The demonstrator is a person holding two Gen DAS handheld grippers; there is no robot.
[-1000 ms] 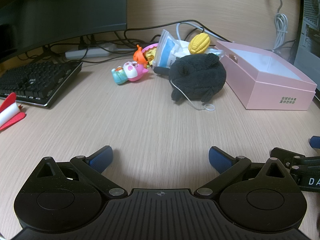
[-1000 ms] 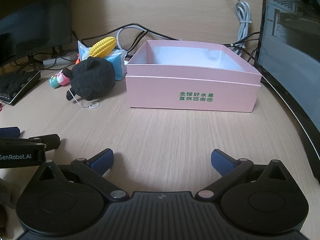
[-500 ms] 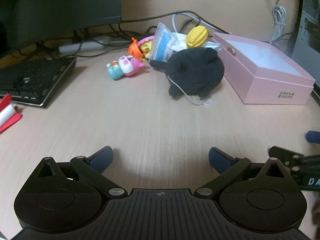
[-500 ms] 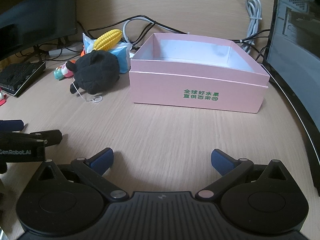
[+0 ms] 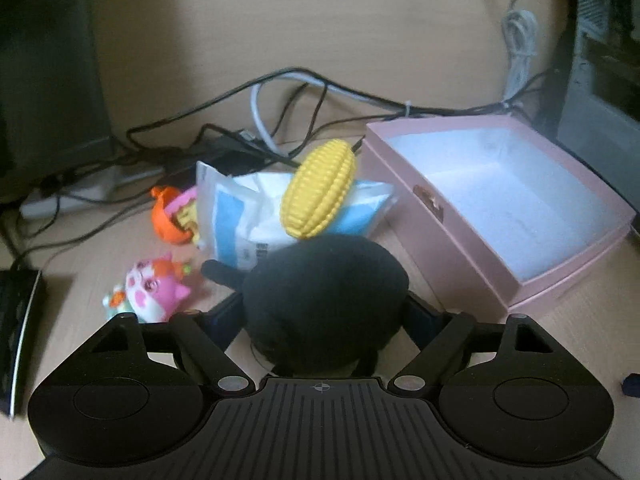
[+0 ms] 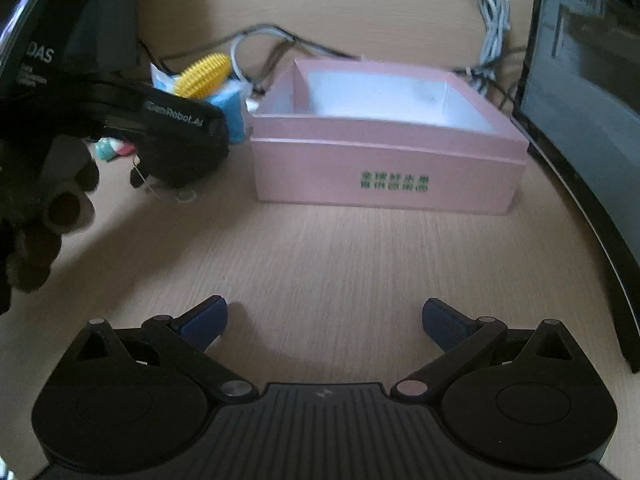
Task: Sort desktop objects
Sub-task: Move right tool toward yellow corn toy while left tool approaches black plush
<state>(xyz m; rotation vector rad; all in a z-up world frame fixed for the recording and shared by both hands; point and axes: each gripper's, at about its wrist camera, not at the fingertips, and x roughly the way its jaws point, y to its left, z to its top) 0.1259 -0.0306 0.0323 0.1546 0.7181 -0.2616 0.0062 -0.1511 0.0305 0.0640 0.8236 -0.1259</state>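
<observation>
Both left gripper pads around black plush

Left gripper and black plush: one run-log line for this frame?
left gripper: jaws just closing around black plush, contact unclear | right gripper: open, empty, over desk | pink box: empty

**Desk layout at inspection**

The plush toy lay on the desk between the fingers of the left claw. Behind it sat a pouch with the corn toy on top. The open box stood to the right, a small figure to the left. Cables ran behind.
</observation>
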